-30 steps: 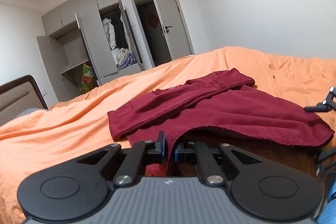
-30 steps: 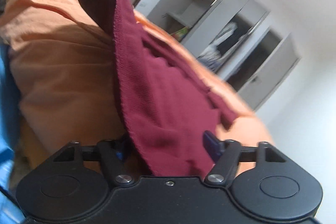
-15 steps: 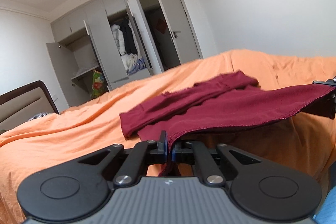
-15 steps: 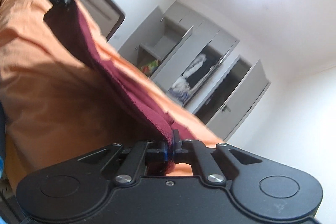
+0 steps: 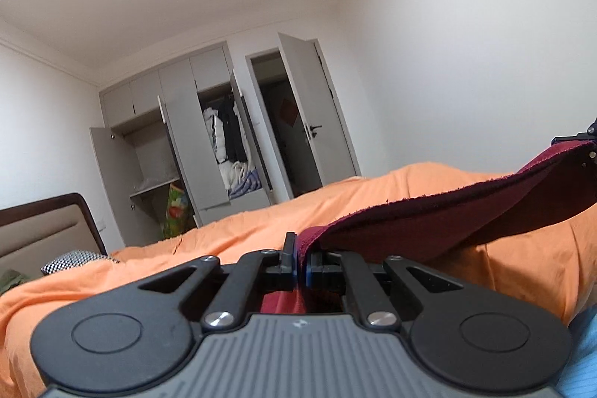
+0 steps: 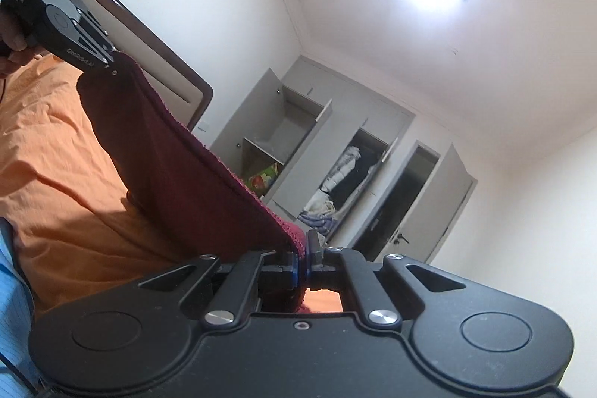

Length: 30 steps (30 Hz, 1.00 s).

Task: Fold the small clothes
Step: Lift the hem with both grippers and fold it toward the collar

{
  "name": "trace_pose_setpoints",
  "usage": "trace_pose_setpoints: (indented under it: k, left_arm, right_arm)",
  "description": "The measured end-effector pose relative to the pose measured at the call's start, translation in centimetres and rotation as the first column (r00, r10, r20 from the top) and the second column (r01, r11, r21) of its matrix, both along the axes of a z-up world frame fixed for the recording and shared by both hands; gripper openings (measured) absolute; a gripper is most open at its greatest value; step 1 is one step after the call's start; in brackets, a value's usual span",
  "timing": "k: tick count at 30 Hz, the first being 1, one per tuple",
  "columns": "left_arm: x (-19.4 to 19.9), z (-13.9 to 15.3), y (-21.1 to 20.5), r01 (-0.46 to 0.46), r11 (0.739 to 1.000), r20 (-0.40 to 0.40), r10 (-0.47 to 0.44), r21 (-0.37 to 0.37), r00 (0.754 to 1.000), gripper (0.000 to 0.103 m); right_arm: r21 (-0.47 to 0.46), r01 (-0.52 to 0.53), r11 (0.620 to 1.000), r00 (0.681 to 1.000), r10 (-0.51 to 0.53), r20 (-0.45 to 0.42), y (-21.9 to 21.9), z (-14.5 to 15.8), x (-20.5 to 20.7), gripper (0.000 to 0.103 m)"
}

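left wrist view: the left gripper (image 5: 299, 258) has its jaws pressed together on one edge of a dark red garment (image 5: 429, 222). the cloth stretches up and to the right, lifted above an orange bedspread (image 5: 231, 241), to the other gripper at the frame edge. right wrist view: the right gripper (image 6: 301, 260) is also clamped on the garment's edge, and the cloth runs taut to the left gripper, held by a hand (image 6: 9, 40). an open wardrobe (image 5: 179, 152) and a door (image 5: 317, 114) stand behind the bed.
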<state>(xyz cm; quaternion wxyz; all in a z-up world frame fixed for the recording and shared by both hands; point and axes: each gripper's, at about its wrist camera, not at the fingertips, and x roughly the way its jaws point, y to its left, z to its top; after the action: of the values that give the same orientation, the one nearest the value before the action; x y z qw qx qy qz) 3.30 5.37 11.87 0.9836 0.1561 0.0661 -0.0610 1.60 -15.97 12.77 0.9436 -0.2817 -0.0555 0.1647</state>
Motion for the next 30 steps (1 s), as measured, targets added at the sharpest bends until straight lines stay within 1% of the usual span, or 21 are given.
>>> trace_pose_setpoints:
  k: [2, 5, 8, 10, 16, 18, 21, 23, 25, 27, 30]
  left_arm:
    - [0.4, 0.3, -0.1, 0.006, 1.0, 0.001, -0.006, 0.013, 1.0, 0.003]
    - [1.8, 0.5, -0.5, 0.018, 0.997, 0.001, -0.019, 0.074, 1.0, 0.003]
    - [4.1, 0.8, -0.8, 0.055, 0.991, -0.021, -0.053, 0.12, 0.998, 0.003]
    - [6.1, 1.1, -0.8, 0.083, 0.987, -0.039, -0.078, 0.136, 0.996, 0.003]
    - [13.5, 2.2, -0.6, 0.113, 0.988, -0.093, -0.104, 0.103, 0.99, 0.004]
    - [16.2, 2.2, -0.5, 0.121, 0.987, -0.102, -0.11, 0.108, 0.989, 0.004]
    - [20.6, 1.5, -0.7, 0.118, 0.984, -0.125, -0.101, 0.133, 0.987, 0.004]
    - [23.9, 0.7, -0.6, 0.116, 0.983, -0.156, -0.094, 0.141, 0.983, 0.004]
    - [26.8, -0.2, -0.1, 0.113, 0.986, -0.199, -0.087, 0.126, 0.976, 0.004]
    - [29.9, -1.3, 0.6, 0.104, 0.99, -0.255, -0.077, 0.093, 0.964, 0.004]
    - [34.1, -3.1, 1.9, 0.098, 0.994, -0.331, -0.079, 0.04, 0.94, 0.005]
  right_arm:
    - [-0.001, -0.008, 1.0, 1.0, 0.008, -0.012, -0.3, 0.3, 0.0, 0.003]
    - [0.001, -0.016, 1.0, 1.0, 0.016, -0.02, -0.4, 0.5, 1.0, 0.003]
    - [-0.015, -0.029, 0.999, 0.999, 0.028, -0.038, -0.2, 0.9, 2.6, 0.004]
    - [-0.025, -0.037, 0.999, 0.998, 0.035, -0.054, -0.4, 1.4, 4.4, 0.004]
    - [-0.053, -0.037, 0.998, 0.995, 0.033, -0.09, 0.2, 2.7, 11.9, 0.004]
    - [-0.06, -0.035, 0.998, 0.994, 0.028, -0.109, 0.5, 2.9, 14.9, 0.005]
    - [-0.062, -0.029, 0.998, 0.987, 0.019, -0.162, 1.1, 3.0, 20.2, 0.006]
    - [-0.054, -0.029, 0.998, 0.975, 0.017, -0.22, 1.5, 2.6, 23.8, 0.007]
    - [-0.034, -0.033, 0.999, 0.957, 0.021, -0.29, 1.7, 2.0, 27.4, 0.007]
    - [-0.017, -0.033, 0.999, 0.935, 0.025, -0.353, 2.0, 1.0, 30.3, 0.007]
    - [0.0, -0.028, 1.0, 0.894, 0.025, -0.447, 2.5, -0.8, 34.4, 0.008]
